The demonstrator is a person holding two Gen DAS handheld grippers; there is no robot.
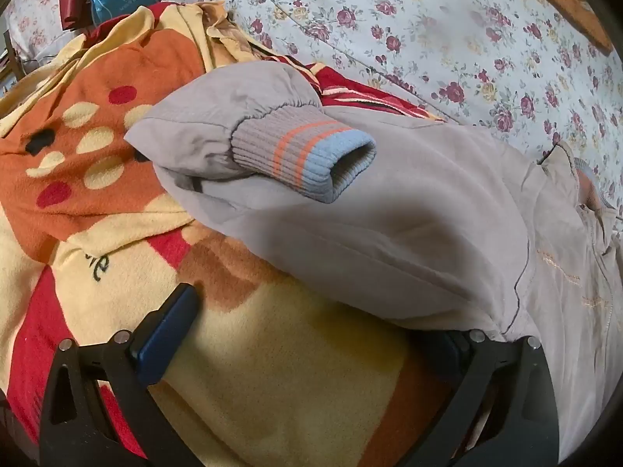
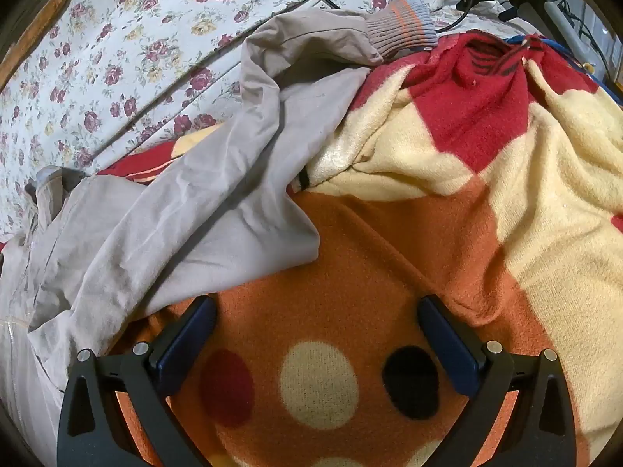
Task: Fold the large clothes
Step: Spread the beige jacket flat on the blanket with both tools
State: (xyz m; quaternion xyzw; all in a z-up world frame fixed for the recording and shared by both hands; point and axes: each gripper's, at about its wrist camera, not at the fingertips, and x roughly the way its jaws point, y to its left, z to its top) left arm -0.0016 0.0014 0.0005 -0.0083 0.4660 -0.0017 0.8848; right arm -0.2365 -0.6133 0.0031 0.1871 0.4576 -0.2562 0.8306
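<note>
Blue-padded fingers (image 2: 187,344) of the right gripper (image 2: 317,334) stand wide apart over the orange, spotted part of a fleece blanket (image 2: 350,272), nothing between them. Just beyond and beside the left-hand finger lies the lower edge of the grey jacket (image 2: 187,214), its sleeve running up to a ribbed cuff (image 2: 401,31) far ahead. Ahead and to the other side the blanket lies rumpled but bare.

On the left gripper (image 1: 311,323), the fingers (image 1: 165,334) are also spread wide and hold nothing; the jacket's hem lies just over the tip of the far finger. Straight ahead a folded-in sleeve with a striped cuff (image 1: 311,159) rests on the jacket. Beyond that stretches the flowered bed sheet (image 1: 428,31), flat and open.
</note>
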